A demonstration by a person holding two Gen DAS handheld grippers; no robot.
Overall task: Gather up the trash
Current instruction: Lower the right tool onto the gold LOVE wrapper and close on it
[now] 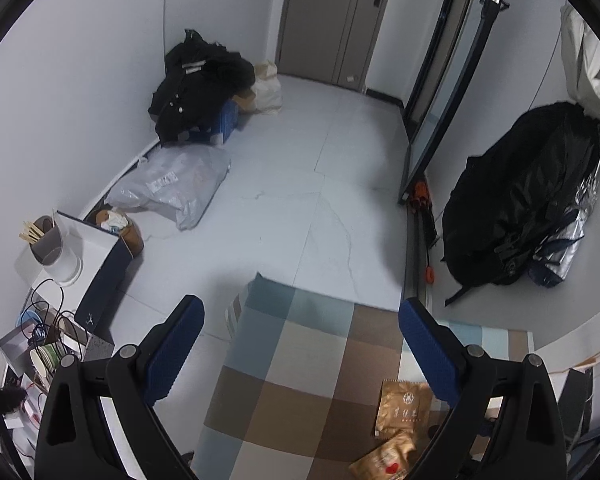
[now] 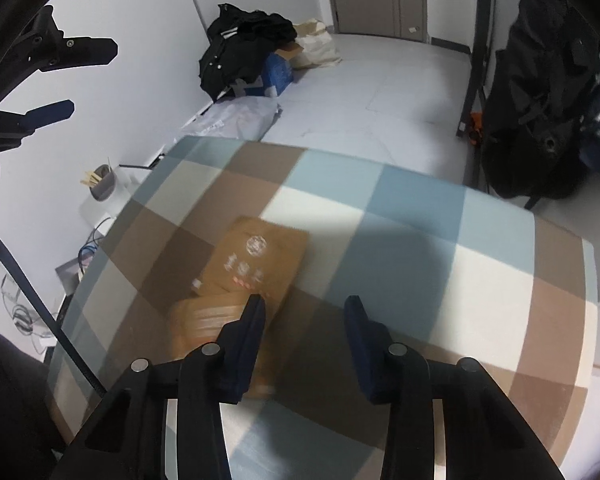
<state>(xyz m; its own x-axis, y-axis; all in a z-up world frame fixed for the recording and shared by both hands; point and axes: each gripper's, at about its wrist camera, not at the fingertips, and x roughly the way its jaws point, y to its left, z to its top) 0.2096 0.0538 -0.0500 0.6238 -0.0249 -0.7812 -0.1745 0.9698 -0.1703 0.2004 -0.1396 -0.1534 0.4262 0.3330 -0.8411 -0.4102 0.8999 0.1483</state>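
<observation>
A checked cloth in brown, blue and white squares covers the table, and two brown paper packets lie on it. In the right wrist view the upper packet, printed with a pale round mark, lies flat near the middle of the cloth, and the lower packet partly overlaps its near edge. The right gripper hangs over them with its fingers partly spread; its left finger sits in front of the packets, though blur hides whether it touches, and the gap between the fingers shows only cloth. The left gripper has its fingers spread wide with nothing between them, pointing past the table edge toward the floor. In its view the same packets lie at the lower right, just beside the right finger. A black backpack leans by the wall, and a grey plastic bag lies on the floor at left
</observation>
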